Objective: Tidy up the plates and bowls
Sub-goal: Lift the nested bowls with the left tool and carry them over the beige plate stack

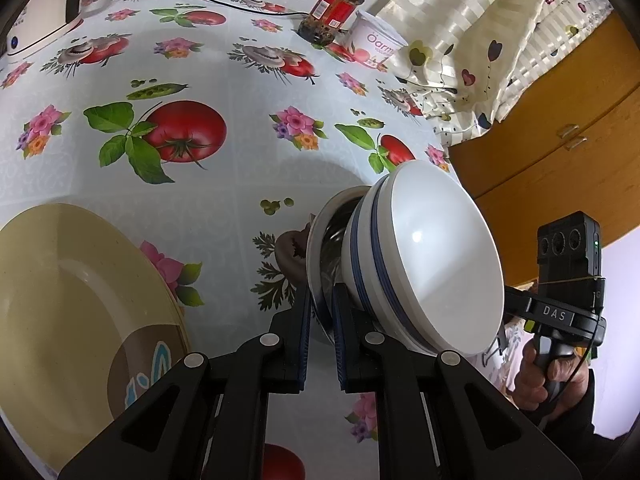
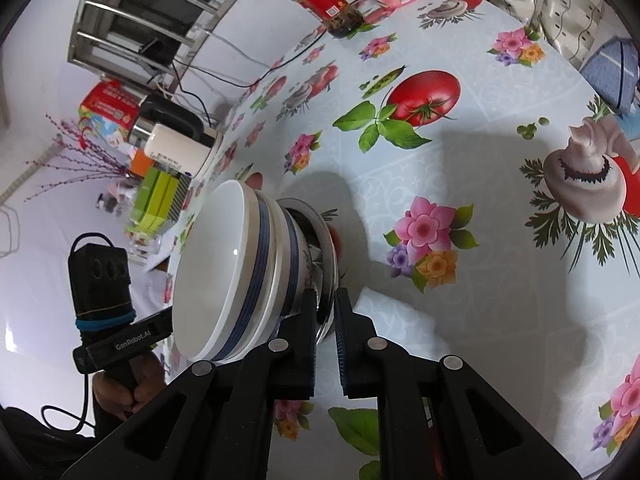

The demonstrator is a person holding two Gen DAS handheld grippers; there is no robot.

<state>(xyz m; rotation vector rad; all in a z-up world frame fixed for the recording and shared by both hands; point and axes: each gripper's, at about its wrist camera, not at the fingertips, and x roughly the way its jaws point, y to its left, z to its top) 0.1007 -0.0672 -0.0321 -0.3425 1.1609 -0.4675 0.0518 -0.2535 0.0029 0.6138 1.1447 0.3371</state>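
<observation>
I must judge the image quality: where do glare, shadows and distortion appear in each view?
Left wrist view: a small glare spot on the white bowl, a soft shadow on the tablecloth, edges bent by the fisheye. Right wrist view: broad soft shadows on the cloth right of the bowls, window bars curved; both sharp.

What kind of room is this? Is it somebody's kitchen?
Probably a home kitchen or dining corner. The table wears a tablecloth printed with tomatoes and flowers, a sauce jar and a yogurt tub stand at its far edge, and an electric kettle sits plugged in near a metal rack.
</observation>
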